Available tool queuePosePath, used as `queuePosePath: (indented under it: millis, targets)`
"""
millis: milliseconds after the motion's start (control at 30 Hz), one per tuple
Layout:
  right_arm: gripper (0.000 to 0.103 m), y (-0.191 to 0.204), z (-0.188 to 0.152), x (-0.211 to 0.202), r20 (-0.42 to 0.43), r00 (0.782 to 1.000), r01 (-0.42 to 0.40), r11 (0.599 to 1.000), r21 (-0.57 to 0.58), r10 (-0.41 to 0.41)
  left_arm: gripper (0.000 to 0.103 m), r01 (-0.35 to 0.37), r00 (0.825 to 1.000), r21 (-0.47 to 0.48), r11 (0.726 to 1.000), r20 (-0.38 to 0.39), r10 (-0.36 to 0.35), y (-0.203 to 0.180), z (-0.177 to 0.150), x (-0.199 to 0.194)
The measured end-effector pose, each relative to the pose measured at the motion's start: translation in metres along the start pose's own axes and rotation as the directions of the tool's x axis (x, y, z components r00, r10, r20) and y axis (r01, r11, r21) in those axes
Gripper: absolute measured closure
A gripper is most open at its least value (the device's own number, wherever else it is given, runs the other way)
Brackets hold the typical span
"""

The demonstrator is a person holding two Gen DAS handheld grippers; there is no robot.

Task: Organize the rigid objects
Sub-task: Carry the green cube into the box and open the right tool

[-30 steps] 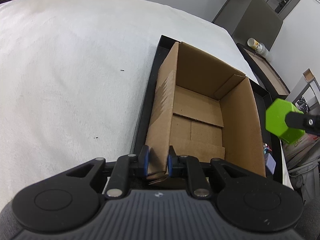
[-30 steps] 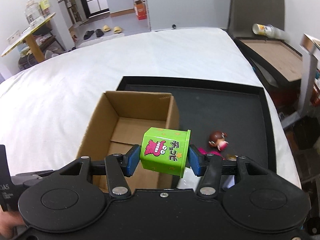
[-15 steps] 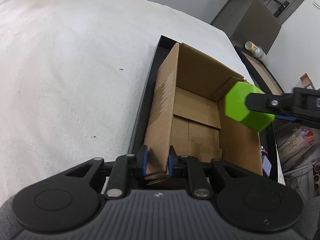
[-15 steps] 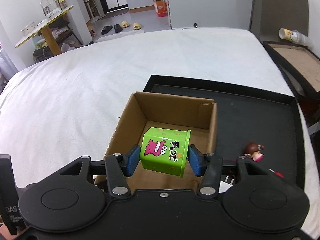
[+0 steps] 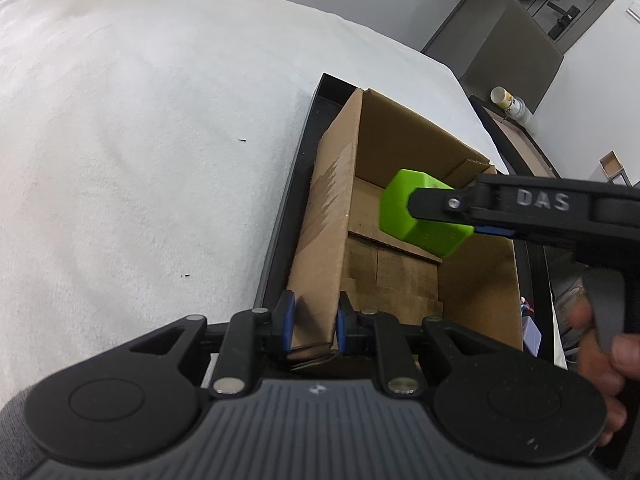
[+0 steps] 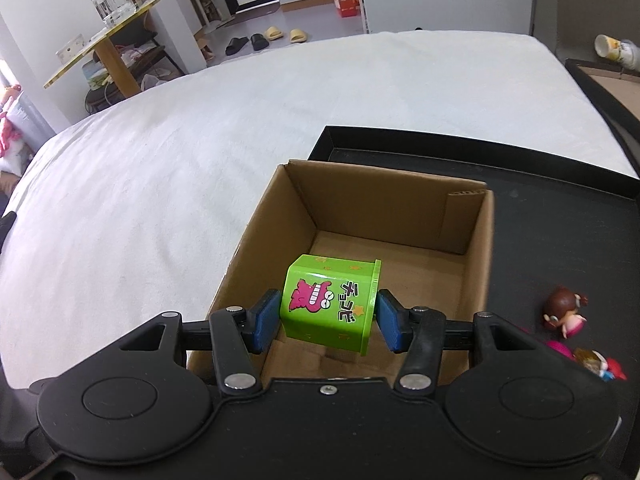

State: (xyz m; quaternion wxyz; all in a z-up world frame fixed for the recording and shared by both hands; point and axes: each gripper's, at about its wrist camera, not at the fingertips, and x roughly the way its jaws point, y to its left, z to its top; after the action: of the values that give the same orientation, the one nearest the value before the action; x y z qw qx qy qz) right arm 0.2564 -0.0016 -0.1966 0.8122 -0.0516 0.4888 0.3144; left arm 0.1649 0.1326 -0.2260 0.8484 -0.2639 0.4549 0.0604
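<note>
Left gripper (image 5: 312,326) jaws clamp the cardboard box (image 6: 476,264) wall; right gripper (image 6: 326,318) jaws hold the green container (image 6: 330,304) above the box's opening.

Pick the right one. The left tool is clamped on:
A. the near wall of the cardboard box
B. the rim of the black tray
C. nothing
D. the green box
A: the left tool has its blue pads either side of the cardboard box's near wall, pinching it.
</note>
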Motion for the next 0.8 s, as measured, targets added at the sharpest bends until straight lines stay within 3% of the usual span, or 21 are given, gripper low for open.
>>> queuePosePath:
  millis: [633, 800]
  targets:
    - [0.051, -0.006, 0.005, 0.031, -0.074, 0.997, 0.006, 1.0, -0.013, -0.007, 0.085, 0.006, 1.0, -0.023, 1.0, 0.004, -0.006, 0.003, 0.001, 0.003]
    - [0.051, -0.012, 0.006, 0.023, -0.043, 0.999, -0.004, 1.0, -0.003, 0.004, 0.084, 0.0, 1.0, -0.019, 1.0, 0.002, 0.0, 0.001, 0.001, 0.003]
